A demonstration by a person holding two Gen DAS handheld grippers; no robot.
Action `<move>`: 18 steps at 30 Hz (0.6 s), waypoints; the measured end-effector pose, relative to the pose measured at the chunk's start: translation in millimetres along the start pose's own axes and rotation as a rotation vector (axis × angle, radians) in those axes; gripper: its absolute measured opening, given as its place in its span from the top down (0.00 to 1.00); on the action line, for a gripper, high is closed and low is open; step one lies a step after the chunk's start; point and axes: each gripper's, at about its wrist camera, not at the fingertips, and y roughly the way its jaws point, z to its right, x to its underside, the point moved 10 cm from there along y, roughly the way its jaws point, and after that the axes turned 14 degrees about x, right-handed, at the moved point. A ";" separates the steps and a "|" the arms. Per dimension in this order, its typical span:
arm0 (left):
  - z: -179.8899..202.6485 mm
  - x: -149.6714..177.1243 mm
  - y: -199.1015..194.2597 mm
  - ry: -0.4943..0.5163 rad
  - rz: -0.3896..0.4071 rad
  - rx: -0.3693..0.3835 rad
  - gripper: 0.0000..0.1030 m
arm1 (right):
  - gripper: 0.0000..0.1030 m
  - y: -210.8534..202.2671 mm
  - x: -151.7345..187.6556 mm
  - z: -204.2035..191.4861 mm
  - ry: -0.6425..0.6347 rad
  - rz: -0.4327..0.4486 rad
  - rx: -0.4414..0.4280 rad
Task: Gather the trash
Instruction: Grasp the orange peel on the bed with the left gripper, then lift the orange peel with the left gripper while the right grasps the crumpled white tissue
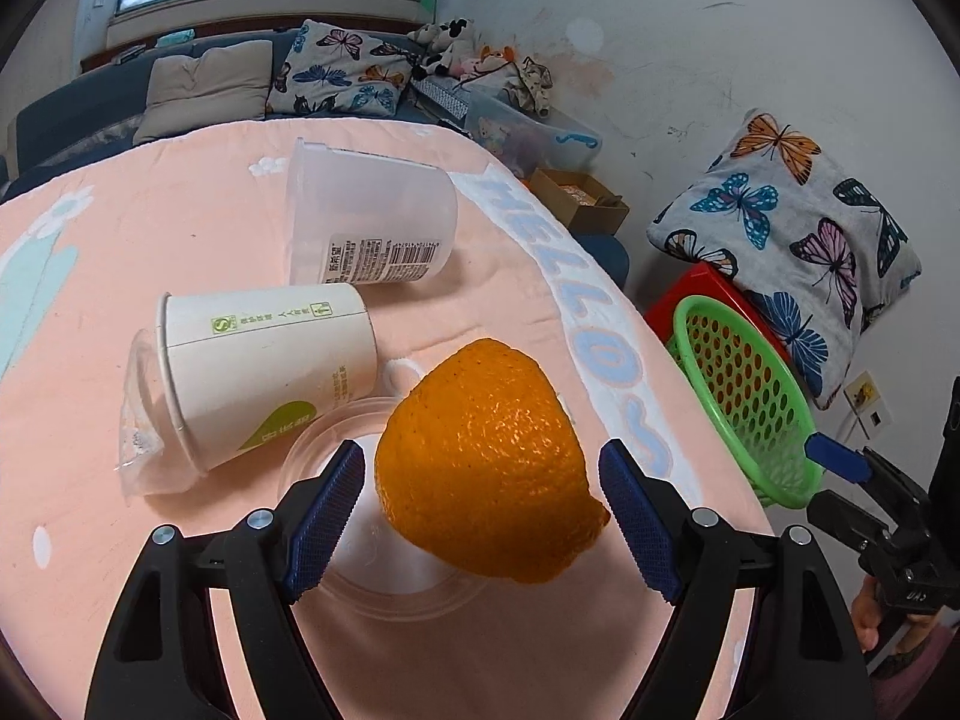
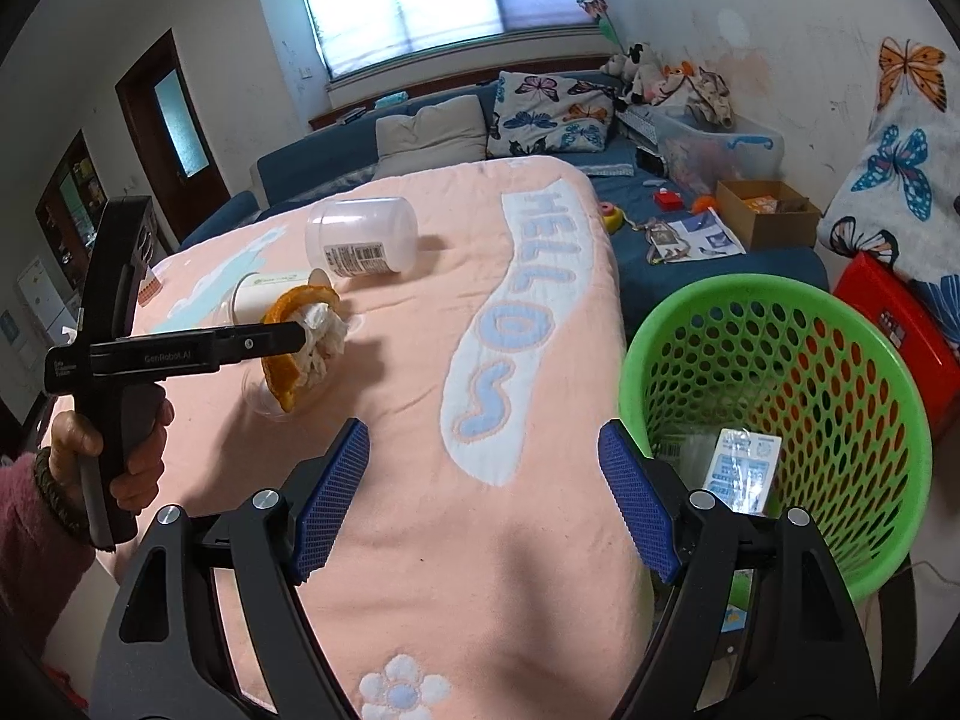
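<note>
Collecting trash, part-way through. In the green perforated plastic basket (image 2: 780,372) beside the table's right edge, already one blue-and-white flattened carton (image 2: 744,468) and some clear wrapping under it. Still out on the pink "HELLO" tablecloth (image 2: 540,540): a hollowed orange peel half (image 1: 486,462), a white paper cup with clear dome lid (image 1: 264,366) lying on its side, a translucent plastic tub with printed label (image 1: 372,222) tipped over behind it, and a clear round plastic lid (image 1: 372,540) flat beneath the peel.

Left gripper (image 1: 480,516): jaws wide apart, one blue pad on each side of the orange peel, neither pad pressing it in the left wrist view; from the right wrist view a finger overlaps the peel, so contact on that side not certain. Peel apparently resting on the clear lid. Likely step in hand: closing on the peel.

Right gripper (image 2: 483,504): jaws apart, nothing between them, poised above the cloth just beside the basket rim.

Around: blue sofa (image 2: 336,162) with butterfly-print cushions beyond the table, a red plastic stool (image 2: 900,324) behind the basket, a cardboard box (image 2: 762,216). Paper cup just beside the peel, close to the left finger; basket well apart from the peel, across the cloth.
</note>
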 end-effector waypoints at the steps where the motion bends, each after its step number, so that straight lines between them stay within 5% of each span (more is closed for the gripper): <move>1: 0.0 0.9 1.0 -0.002 -0.002 0.004 0.25 | 0.24 1.1 0.6 -0.3 0.000 -0.003 0.000; 18: -0.7 6.3 -1.1 0.000 0.016 0.025 0.35 | 0.24 1.3 2.9 -0.4 0.002 -0.005 0.002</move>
